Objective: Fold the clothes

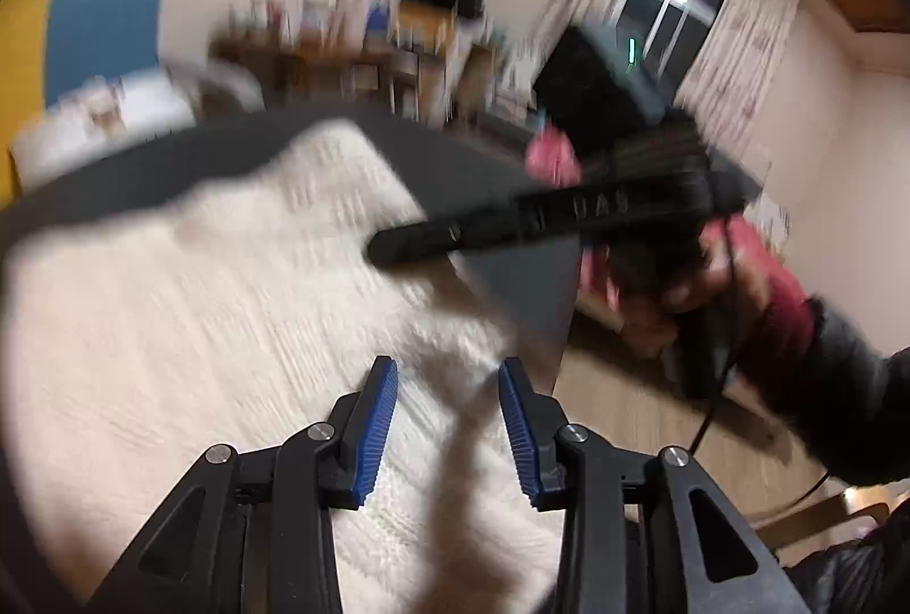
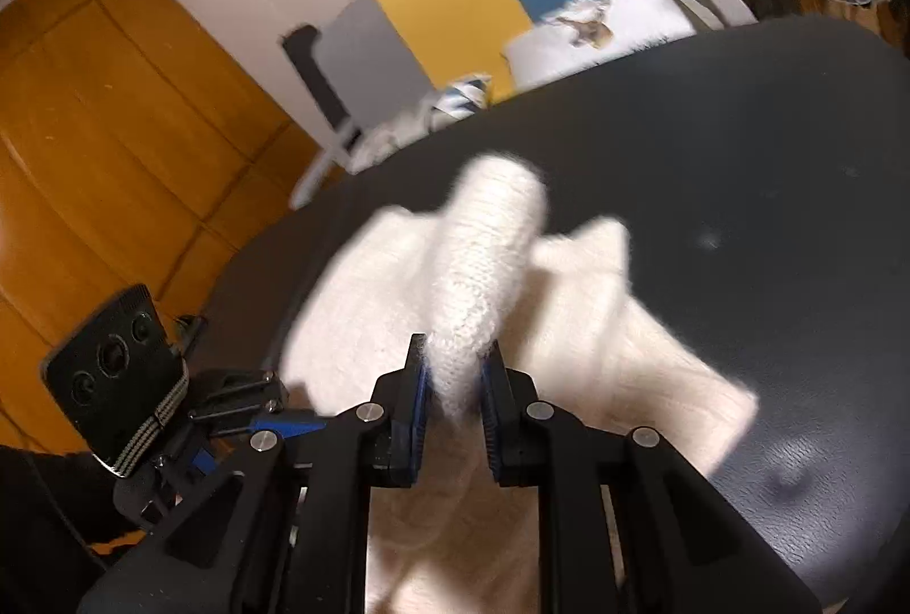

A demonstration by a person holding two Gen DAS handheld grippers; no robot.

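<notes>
Right wrist view is showing the right gripper [image 2: 453, 375] clamping a bunched fold of the white knit sweater [image 2: 483, 273], its blue pads pressing the fabric from both sides. The pinched piece, which looks like a sleeve or hem, is rising from the garment toward the jaws, so it is being held clear of the rest, probably so it can be carried across the body of the sweater without dragging the layers under it. The rest of the sweater is lying spread on the dark table [image 2: 739, 131], partly under the gripper.

In the left wrist view, the left gripper [image 1: 449, 386] is hanging just above the sweater [image 1: 199, 301] with its jaws apart and nothing between the pads; only cloth lying on the table [image 1: 512, 273] is showing through the gap. Staying free like this seems sensible: it can pin or smooth the flat part, or take a second corner. The right gripper [image 1: 398, 244] is crossing this view as a dark, blurred bar, with the person's hand [image 1: 711, 273] gripping its handle off the table's edge.

My reading is that a fold is underway and not yet laid down. The knit looks soft and stretchy, so the pinched fold may sag or slip if pulled hard.
</notes>
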